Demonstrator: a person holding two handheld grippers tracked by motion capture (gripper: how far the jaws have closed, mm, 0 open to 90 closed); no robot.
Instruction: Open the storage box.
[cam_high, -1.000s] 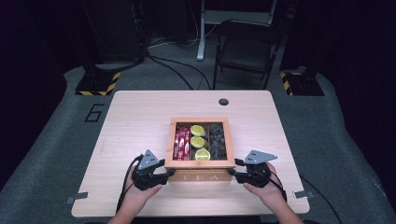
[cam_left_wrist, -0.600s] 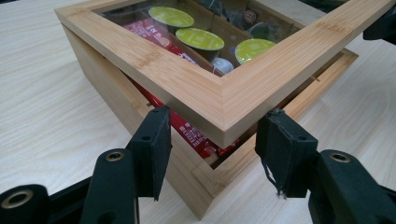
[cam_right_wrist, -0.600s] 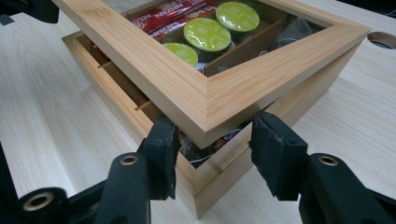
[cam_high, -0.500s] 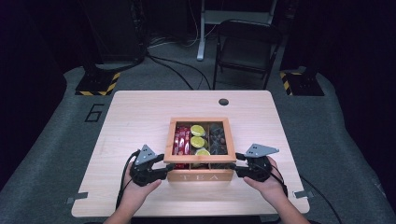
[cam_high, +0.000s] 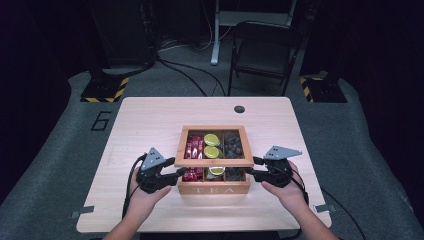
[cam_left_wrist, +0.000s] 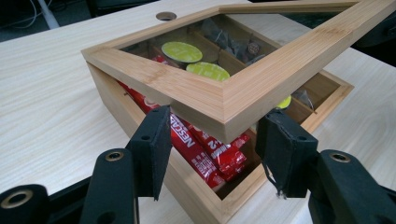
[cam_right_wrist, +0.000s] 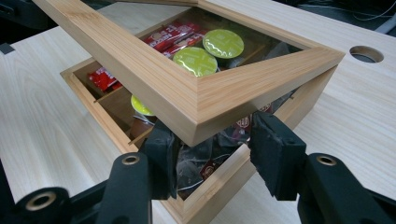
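Since the earlier frames, both hands have come up a little and the front edge of the lid (cam_high: 215, 162) stands higher off the tea box (cam_high: 214, 189), which sits near the front middle of the counter (cam_high: 150, 120).

On the left, the left gripper (cam_high: 176, 172) meets the lid's near left corner. In the left gripper view that corner (cam_left_wrist: 224, 116) pokes into the gap between the two fingers (cam_left_wrist: 152, 144), resting on their tips rather than being squeezed; the fingers stand spread, clenched on nothing. Red sachets (cam_left_wrist: 205, 149) lie in the compartment just beneath.

In the middle, the glass pane shows green capsules (cam_high: 212, 146) and dark tea bags (cam_high: 233, 145) in the box's other compartments.

On the right, the right gripper (cam_high: 250, 172) supports the opposite near corner (cam_right_wrist: 201, 112) the same way, corner between spread fingers (cam_right_wrist: 275, 154), no clamping visible.

To do this lift well, I judge both hands should rise evenly so the frame does not twist on its rear hinge, keep the corners seated deep between the fingers so neither slips off, and follow the lid's arc backward instead of pushing straight up, which could drag the box.
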